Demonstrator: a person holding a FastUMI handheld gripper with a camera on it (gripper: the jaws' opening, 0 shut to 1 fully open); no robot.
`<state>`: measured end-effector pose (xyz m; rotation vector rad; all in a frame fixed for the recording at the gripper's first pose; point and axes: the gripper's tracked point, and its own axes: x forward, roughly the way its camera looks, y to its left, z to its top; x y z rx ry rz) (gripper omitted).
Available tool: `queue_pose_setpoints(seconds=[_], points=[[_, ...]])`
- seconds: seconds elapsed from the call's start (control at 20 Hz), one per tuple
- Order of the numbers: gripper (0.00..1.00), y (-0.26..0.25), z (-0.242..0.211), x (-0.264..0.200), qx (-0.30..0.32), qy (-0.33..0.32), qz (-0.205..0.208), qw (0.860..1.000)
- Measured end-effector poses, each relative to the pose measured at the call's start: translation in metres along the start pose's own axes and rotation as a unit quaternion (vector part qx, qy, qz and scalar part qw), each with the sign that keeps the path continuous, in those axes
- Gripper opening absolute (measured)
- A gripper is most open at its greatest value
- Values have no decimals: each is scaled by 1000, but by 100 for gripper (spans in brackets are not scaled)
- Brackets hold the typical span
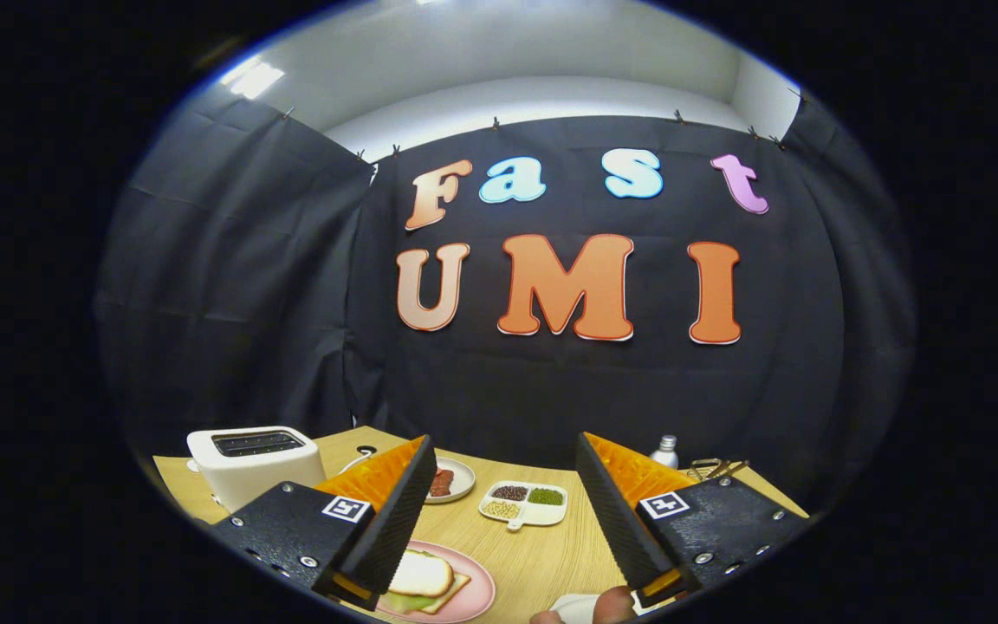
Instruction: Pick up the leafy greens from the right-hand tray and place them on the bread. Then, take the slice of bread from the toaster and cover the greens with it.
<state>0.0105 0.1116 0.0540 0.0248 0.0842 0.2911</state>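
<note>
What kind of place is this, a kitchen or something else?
Probably a staged booth set up like a breakfast table: a wooden table with a toaster and a sandwich on a pink plate. The open tongs hold nothing.

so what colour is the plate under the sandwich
Pink, seen in the gripper view: plate.

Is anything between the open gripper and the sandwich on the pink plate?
Nothing visible. The gripper is open and empty; the sandwich lies on the pink plate just below its left finger, bread already over the greens, with bare table between.
</note>
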Motion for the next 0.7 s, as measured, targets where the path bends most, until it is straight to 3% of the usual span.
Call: queue_pose_setpoints(seconds=[0.35, 0.7], points=[[97, 5, 22, -15, -7, -55, 9, 998], [99, -8, 22, -23, -19, -68, -18, 997]])
